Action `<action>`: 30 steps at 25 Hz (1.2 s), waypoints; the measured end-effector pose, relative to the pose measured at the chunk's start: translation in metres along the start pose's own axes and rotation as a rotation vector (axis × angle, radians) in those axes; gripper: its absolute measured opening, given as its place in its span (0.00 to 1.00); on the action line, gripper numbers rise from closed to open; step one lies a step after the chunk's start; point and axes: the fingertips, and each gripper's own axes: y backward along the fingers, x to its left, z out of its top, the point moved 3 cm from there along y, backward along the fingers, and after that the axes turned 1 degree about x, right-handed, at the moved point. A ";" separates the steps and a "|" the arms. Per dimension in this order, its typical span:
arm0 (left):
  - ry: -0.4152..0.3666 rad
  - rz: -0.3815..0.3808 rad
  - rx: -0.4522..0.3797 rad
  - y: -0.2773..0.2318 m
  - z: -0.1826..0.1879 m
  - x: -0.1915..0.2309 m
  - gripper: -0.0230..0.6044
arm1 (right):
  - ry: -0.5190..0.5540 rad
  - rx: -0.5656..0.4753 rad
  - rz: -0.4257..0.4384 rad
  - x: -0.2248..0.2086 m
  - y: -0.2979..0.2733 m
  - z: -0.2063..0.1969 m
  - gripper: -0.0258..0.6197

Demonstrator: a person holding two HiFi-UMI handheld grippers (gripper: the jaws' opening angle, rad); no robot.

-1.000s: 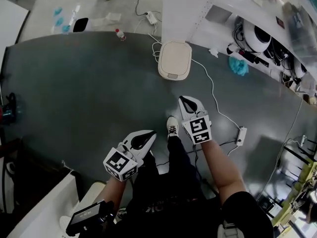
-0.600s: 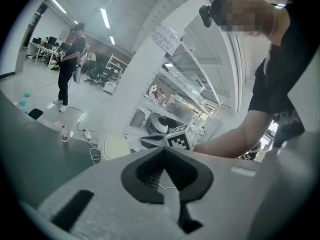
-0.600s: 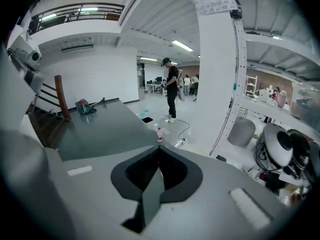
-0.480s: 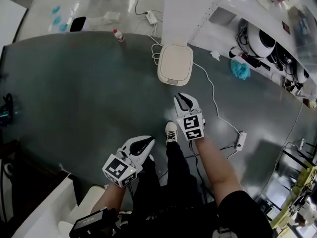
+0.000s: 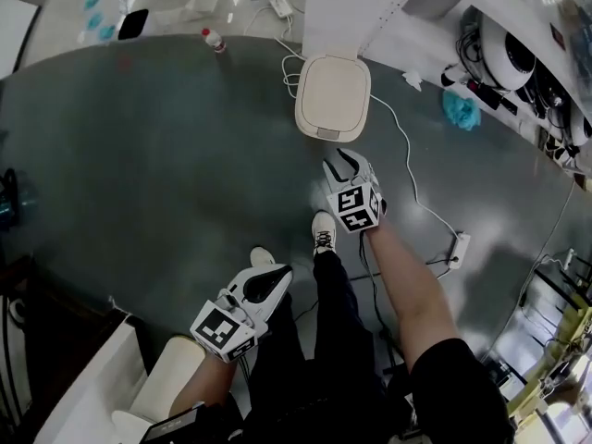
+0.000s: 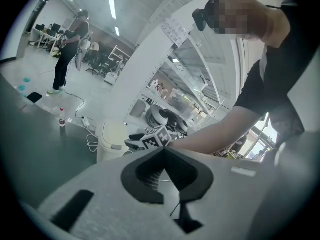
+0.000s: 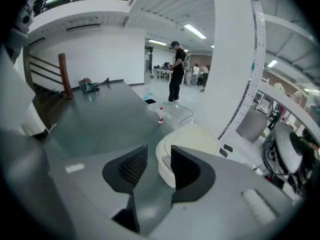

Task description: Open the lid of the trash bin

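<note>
A cream-coloured, rounded-square plastic trash bin (image 5: 333,95) stands on the glossy dark grey floor (image 5: 139,165) with its lid down flat. It sits beside the foot of a white pillar (image 5: 344,7). A thin white cable (image 5: 400,151) runs past the bin's right side to a white power strip (image 5: 455,248). The right gripper (image 5: 344,162) is held out in front of the person, its jaws pointing at the near edge of the bin. In the head view the tips sit just short of that edge, and I cannot tell whether they touch it. In the right gripper view the jaws are opening, with a clear gap between the ribbed dark pads (image 7: 131,166). Nothing is clamped there. The bin's front rim and pale lid show through the gap and beyond it, slightly to the right of centre. The left gripper (image 5: 274,276) hangs lower and nearer the person's legs, well apart from the bin. In the left gripper view its jaws are closed tip to tip with nothing between them, and the bin shows far off to the left past the right gripper's marker cube. A white shoe (image 5: 322,233) stands between the two grippers. A small clear bottle with a red cap (image 5: 213,41) stands on the floor far to the bin's left, and a turquoise cloth (image 5: 461,110) lies to its right.
</note>
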 end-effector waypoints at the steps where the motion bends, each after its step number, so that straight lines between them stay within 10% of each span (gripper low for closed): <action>1: 0.010 -0.001 0.005 -0.001 -0.006 0.003 0.03 | 0.032 0.020 0.002 0.000 -0.011 -0.007 0.27; 17: 0.098 0.020 -0.018 -0.001 -0.062 0.047 0.03 | 0.560 0.279 -0.036 0.000 -0.120 -0.070 0.29; 30: 0.135 0.020 -0.030 0.004 -0.082 0.054 0.03 | 0.575 0.385 -0.127 -0.003 -0.152 -0.084 0.26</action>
